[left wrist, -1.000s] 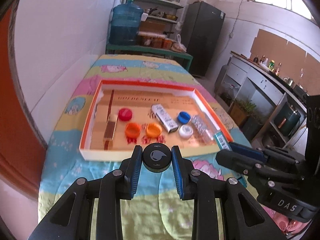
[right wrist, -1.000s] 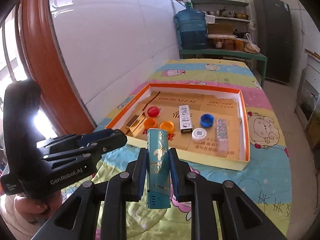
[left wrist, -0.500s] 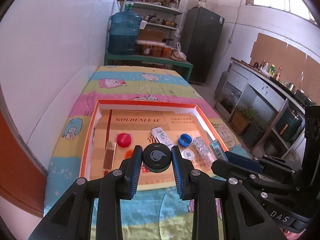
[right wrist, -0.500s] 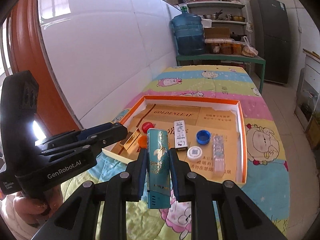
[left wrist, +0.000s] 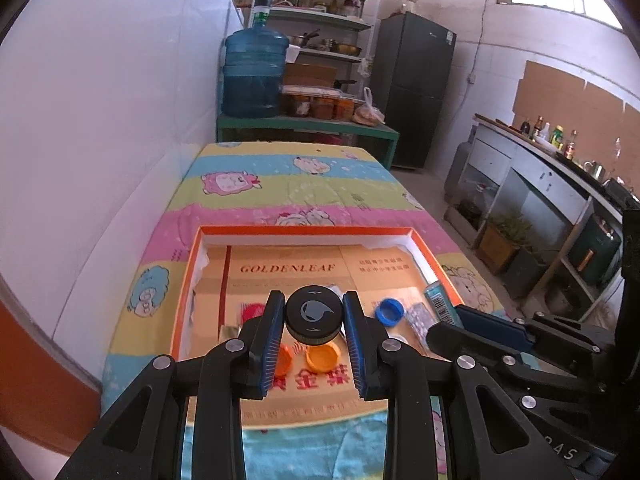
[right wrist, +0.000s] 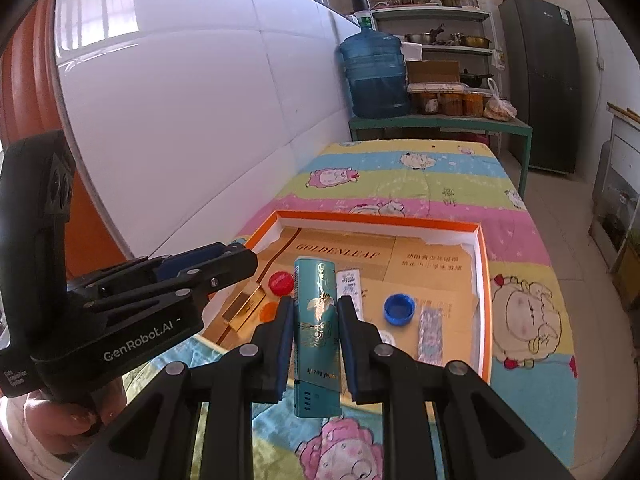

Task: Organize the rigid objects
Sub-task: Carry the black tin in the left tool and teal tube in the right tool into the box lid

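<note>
Left wrist view first: the left gripper (left wrist: 314,322) has its blue-padded fingers (left wrist: 269,340) clamped on a round black plastic cap with a grey swirl logo (left wrist: 314,314), sitting dead centre of the frame, right between the fingertips, pads pressing on both its sides. It's held up over the near part of a shallow orange-rimmed cardboard box tray (left wrist: 304,231) that lies on a cartoon-sheep striped cloth (left wrist: 296,184). Below the cap, in the tray, you can see two orange bottle caps (left wrist: 322,356), a bit of a red cap (left wrist: 250,313) to the left, and a blue bottle cap (left wrist: 389,312) to the right. The right gripper (left wrist: 476,330) pokes in from the lower right.

Right wrist view: that right gripper (right wrist: 314,344) is squeezed tight on a tall teal rectangular lighter with gold bird print (right wrist: 318,328), standing upright at centre frame. The lighter sticks out past the fingertips at the top and hangs below the pads at the bottom, over the tray's near edge. Behind it in the tray: a white rectangular packet (right wrist: 351,286), a clear plastic ridged block (right wrist: 430,334). The left gripper body (right wrist: 132,300) fills the left side, a hand (right wrist: 60,420) under it.
</note>
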Motion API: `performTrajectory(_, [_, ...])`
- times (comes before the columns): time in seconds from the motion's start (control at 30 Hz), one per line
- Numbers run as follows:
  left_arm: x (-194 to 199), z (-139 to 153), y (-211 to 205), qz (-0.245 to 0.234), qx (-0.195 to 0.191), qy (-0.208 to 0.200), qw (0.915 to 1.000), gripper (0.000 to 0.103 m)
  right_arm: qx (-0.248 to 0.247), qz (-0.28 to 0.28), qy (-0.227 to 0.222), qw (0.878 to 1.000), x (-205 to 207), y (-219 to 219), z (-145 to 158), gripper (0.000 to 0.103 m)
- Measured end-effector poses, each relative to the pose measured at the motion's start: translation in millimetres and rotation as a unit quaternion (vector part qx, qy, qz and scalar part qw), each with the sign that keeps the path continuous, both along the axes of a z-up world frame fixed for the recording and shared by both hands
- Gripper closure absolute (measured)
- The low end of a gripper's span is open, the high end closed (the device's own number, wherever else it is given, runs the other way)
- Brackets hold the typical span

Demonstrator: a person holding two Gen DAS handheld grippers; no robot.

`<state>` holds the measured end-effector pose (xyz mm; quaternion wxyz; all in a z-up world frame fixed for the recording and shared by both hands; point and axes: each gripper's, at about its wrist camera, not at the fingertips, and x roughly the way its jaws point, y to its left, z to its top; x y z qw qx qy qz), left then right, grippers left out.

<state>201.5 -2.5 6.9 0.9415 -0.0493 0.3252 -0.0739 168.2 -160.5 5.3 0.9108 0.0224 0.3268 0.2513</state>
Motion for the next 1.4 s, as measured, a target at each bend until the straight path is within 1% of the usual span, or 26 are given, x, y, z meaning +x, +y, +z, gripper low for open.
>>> performTrajectory(0.17, [14.7,3.5,0.1,0.003,0.006,-0.003,1.0,0.073,0.0,-0.003,-0.005,1.0,11.3,-0.8,3.8,0.081])
performTrajectory(0.43, [36.8,7.1,2.2,0.011,-0.001,-0.004,0.9999,0.073,0.01,-0.009,-0.002,1.0,31.8,-6.2,5.2,0.081])
performTrajectory(0.6, [46.9,2.9,4.2,0.018,-0.006,0.002,0.9998,0.073,0.016,-0.011,0.006,1.0,46.8,-8.5,2.5,0.081])
performTrajectory(1.03, [70.9,-28.3,4.9,0.022,-0.009,0.038,0.999,0.073,0.039,-0.016,0.043,0.998,82.1,-10.6,-12.8,0.081])
performTrajectory(1.17, [77.1,-39.9,2.5,0.02,-0.008,0.052,0.9984,0.073,0.036,-0.018,0.05,0.998,87.4,-8.2,-19.1,0.081])
performTrajectory(1.4, [87.0,-61.2,-3.5,0.019,-0.004,0.083,0.9964,0.073,0.032,-0.016,0.076,0.996,101.3,-2.3,-38.2,0.081])
